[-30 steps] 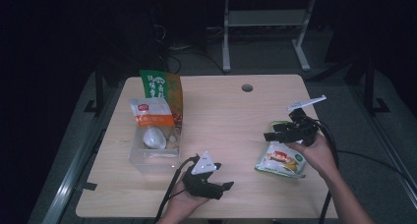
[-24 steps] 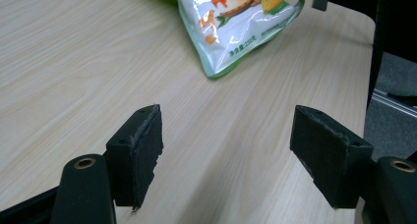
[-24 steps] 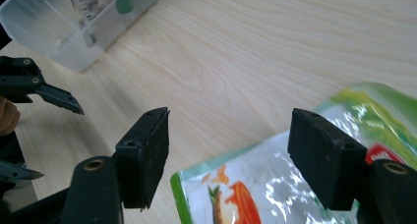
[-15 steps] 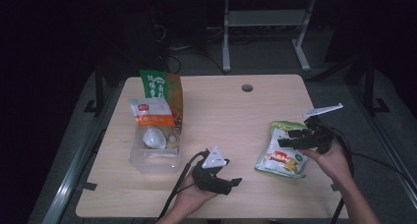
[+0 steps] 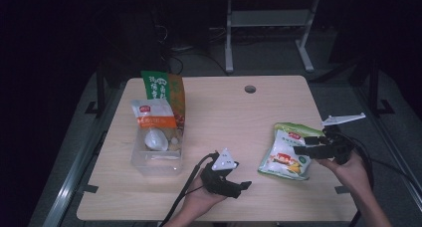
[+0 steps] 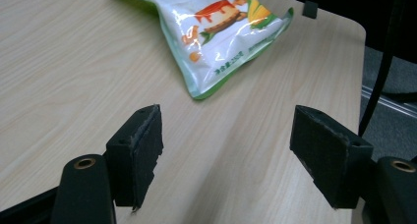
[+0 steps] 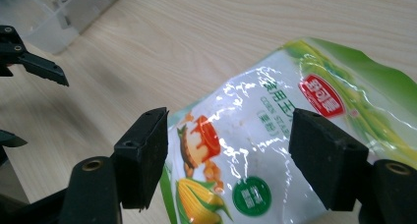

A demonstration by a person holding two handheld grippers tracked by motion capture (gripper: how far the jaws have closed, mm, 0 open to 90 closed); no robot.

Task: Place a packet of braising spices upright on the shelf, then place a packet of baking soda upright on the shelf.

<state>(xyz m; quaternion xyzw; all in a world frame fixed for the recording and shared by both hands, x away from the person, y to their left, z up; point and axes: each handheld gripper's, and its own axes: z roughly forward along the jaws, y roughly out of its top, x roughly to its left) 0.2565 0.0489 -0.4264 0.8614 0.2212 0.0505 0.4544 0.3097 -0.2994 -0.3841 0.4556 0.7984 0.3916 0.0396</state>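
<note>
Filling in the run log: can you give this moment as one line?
right gripper: open, jaws over corn starch bag | left gripper: open, holds nothing | bag flat on table

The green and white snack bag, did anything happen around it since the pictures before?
The right gripper came down from above the table's right side and now sits low over the green and white snack bag, jaws open, not gripping. The left gripper slid a little right, also open. The bag, the clear plastic bin and the packets in it stayed put.
</note>
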